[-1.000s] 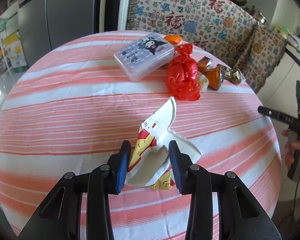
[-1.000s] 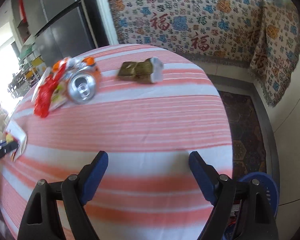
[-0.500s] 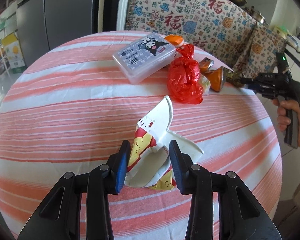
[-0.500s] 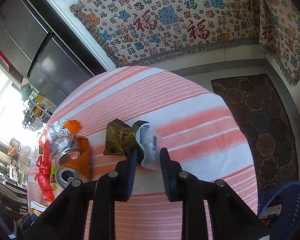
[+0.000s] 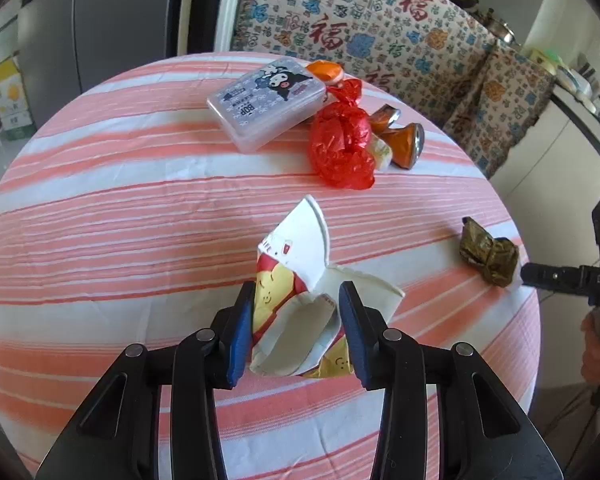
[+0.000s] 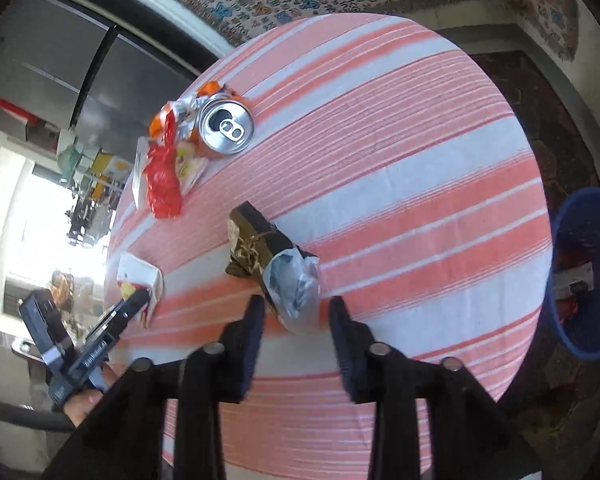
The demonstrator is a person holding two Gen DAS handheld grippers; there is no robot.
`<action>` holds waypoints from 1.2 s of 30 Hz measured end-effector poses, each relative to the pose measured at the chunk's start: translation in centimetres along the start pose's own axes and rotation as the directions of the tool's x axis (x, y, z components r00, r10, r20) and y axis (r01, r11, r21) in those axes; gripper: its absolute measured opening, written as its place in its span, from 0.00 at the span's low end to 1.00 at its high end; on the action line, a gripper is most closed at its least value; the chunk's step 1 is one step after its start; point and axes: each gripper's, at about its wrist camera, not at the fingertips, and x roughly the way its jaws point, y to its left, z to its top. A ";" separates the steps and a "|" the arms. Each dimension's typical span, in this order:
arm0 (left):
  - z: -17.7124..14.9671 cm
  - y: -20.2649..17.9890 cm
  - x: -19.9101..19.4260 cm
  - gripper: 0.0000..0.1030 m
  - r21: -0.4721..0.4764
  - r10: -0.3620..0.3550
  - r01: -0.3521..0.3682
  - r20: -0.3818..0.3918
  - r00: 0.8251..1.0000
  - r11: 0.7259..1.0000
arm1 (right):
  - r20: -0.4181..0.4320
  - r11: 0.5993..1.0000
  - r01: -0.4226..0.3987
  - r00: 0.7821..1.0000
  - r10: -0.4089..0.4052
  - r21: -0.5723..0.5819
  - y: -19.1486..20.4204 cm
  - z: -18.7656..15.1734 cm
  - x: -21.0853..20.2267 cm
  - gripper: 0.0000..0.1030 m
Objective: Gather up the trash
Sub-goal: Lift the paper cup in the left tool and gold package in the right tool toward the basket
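Observation:
My left gripper (image 5: 296,332) is shut on a torn white paper cup (image 5: 296,264) with a yellow cartoon print, held low over the striped table (image 5: 120,216). The cup (image 6: 138,276) and the left gripper (image 6: 134,306) also show at the left of the right wrist view. A crumpled dark gold wrapper (image 6: 256,240) with a clear plastic end lies near the table's edge. My right gripper (image 6: 296,308) has that plastic end between its jaws, which are opening, and the pads stand clear of it. In the left wrist view the wrapper (image 5: 488,256) lies just in front of the right gripper (image 5: 522,276).
A red plastic bag (image 5: 340,148), crushed orange cans (image 5: 404,144) and a clear plastic box (image 5: 268,104) with a cartoon lid sit at the table's far side. A blue bin (image 6: 580,272) with some trash in it stands on the floor beside the table.
The right gripper closed on the gold wrapper beside the cans and pulled it toward the table's edge; its jaws now stand wider. The left gripper still holds the paper cup in place.

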 end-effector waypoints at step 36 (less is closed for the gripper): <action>0.8 -8.6 -3.9 0.04 0.136 -0.112 0.103 0.058 0.992 0.985 | 0.043 0.931 0.142 0.990 -0.135 -0.337 -0.2 0.1 -5.6 0.40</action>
